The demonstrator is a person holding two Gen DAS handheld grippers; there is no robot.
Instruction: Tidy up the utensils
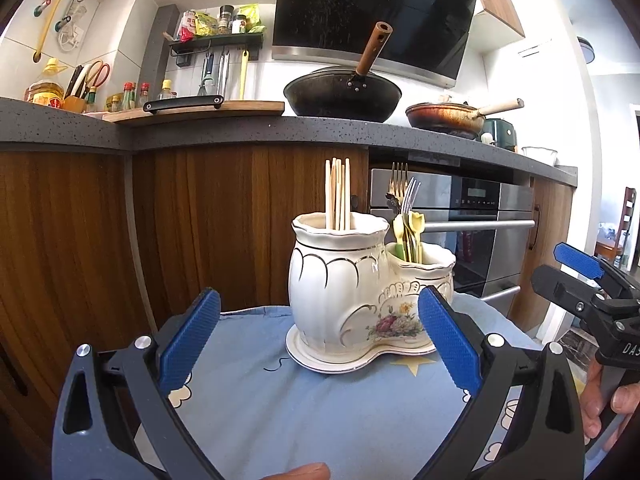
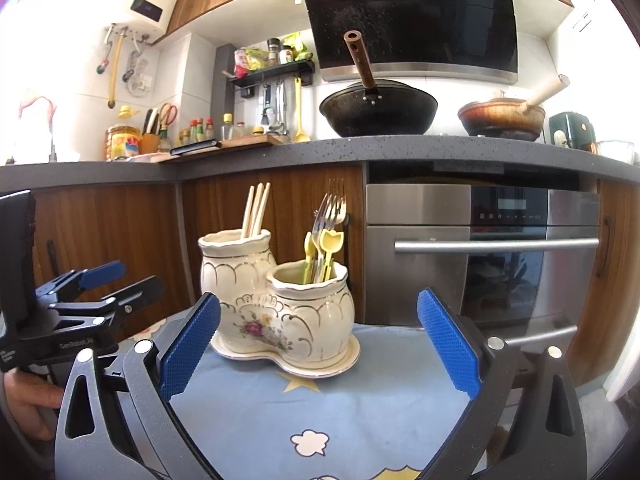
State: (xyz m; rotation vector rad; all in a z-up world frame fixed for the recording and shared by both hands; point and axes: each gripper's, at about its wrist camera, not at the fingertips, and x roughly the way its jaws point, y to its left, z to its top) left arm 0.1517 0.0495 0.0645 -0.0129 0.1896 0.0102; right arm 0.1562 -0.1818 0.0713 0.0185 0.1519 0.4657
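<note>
Left gripper [image 1: 318, 338] and right gripper [image 2: 318, 340] low in frame, jaws apart, empty. Ceramic holder [image 2: 276, 308] mid-frame on blue-clothed table [image 2: 320, 408], chopsticks [image 1: 338, 194] and forks [image 2: 330, 216] already sorted. Looks finished; next probably retreat.

A dark speckled counter [image 2: 400, 150] runs along the back wall over wooden cabinets [image 2: 120, 236]. On it sits a black wok [image 2: 378, 110] with its brown handle tilted up, and to its right a rusty pan [image 2: 502, 118] with a pale handle. A black range hood [image 2: 408, 12] hangs above them. Left of the wok lies a cutting board [image 1: 192, 112] with a black-handled knife [image 1: 184, 103] on it, then sauce bottles [image 1: 132, 98], a knife block [image 1: 76, 102] and an oil jug [image 1: 44, 94]. A wall shelf [image 1: 216, 42] holds spice jars. Under the counter is a steel oven [image 2: 480, 252] with a bar handle. In front, a blue cloth [image 2: 320, 408] printed with stars and clouds covers a low surface.
</note>
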